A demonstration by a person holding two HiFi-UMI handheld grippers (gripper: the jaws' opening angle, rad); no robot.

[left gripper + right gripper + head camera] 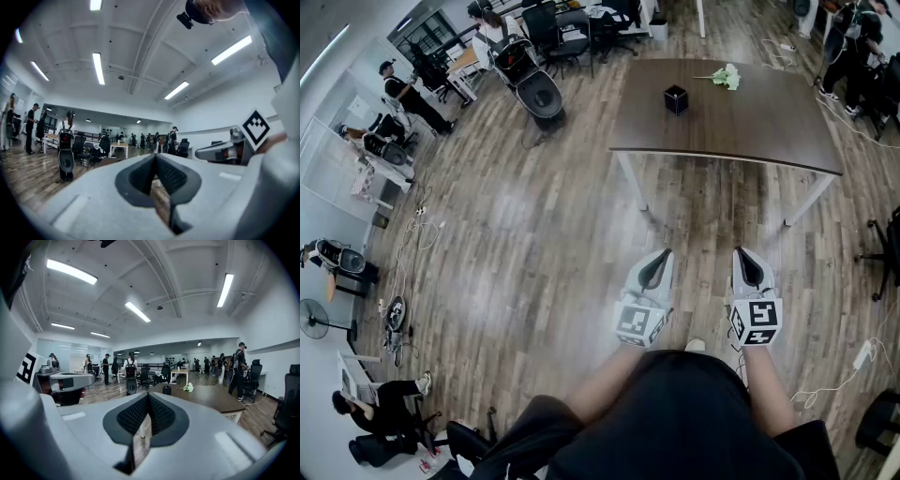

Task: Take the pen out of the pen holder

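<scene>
Pen holder: upper centre, on the brown table, well apart from us (pen too small to see).
Left gripper: jaws together, empty.
Right gripper: also closed; we judge both simply carried, approach pending.

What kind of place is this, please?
Probably a large open-plan office or lab: a dark brown rectangular table on white legs, black office chairs, and long white ceiling strip lights over a grey wood-plank floor.
</scene>
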